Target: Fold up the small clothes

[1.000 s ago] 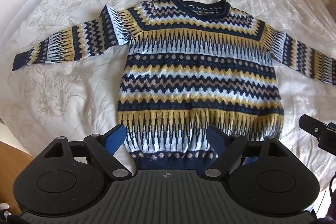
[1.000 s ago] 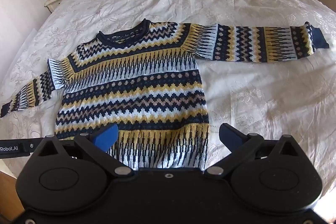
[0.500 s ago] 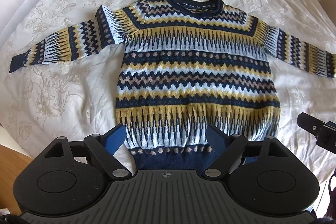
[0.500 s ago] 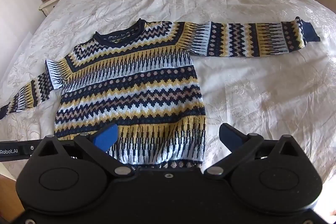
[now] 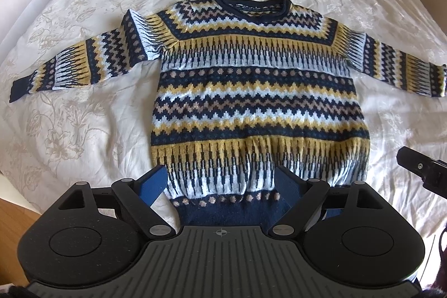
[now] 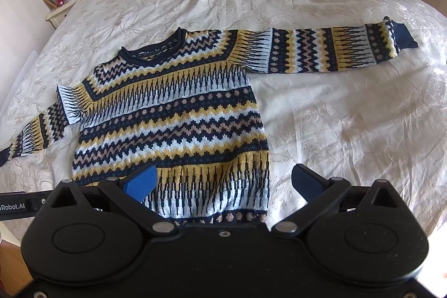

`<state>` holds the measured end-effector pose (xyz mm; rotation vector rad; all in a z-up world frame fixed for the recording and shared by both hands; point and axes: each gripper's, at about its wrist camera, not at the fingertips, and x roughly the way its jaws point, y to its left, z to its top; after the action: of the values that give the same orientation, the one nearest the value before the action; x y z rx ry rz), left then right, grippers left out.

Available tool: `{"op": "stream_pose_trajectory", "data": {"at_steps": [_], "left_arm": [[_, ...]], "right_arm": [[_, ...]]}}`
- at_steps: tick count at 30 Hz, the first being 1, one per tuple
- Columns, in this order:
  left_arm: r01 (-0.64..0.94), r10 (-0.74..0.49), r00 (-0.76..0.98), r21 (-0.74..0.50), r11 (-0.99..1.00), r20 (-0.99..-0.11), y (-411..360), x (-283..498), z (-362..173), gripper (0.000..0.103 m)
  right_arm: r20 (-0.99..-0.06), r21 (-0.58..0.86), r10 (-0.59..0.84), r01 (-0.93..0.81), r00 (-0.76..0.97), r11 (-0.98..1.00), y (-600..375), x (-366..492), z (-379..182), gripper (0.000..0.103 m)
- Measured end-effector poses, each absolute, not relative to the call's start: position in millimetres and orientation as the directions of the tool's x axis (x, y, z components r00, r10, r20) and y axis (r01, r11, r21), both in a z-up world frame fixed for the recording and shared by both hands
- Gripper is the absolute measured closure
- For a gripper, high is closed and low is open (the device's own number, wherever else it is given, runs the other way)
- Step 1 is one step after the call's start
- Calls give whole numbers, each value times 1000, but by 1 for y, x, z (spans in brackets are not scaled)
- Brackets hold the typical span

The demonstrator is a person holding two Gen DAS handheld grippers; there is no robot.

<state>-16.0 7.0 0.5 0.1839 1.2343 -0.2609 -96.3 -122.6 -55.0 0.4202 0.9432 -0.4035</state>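
A patterned sweater (image 5: 259, 91) lies flat, front up, on the white bedspread (image 5: 69, 116), with its navy hem at the bed's near edge and its collar (image 5: 251, 4) pointing toward the far end, so the body runs lengthwise along the bed while the sleeves stretch crosswise. The left wrist view shows the whole left sleeve (image 5: 78, 63) to its navy cuff and cuts off the right one at the frame edge; the right wrist view shows the whole right sleeve (image 6: 329, 49) lying straight out toward the bed's right edge. The left gripper (image 5: 223, 180) hangs over the hem, fingers spread apart and empty. The right gripper (image 6: 223, 180) hangs over the hem's right corner, fingers likewise apart and empty.
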Motion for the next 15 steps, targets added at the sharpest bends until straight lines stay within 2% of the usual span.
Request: {"op": "stream_pose_trajectory", "data": {"at_steps": [15], "left_arm": [[297,-99,306,-4,955,-947,12,-14,0,20]], "right_arm": [[-835,173,-148,508,530,844,-116,-91,-54,1]]}}
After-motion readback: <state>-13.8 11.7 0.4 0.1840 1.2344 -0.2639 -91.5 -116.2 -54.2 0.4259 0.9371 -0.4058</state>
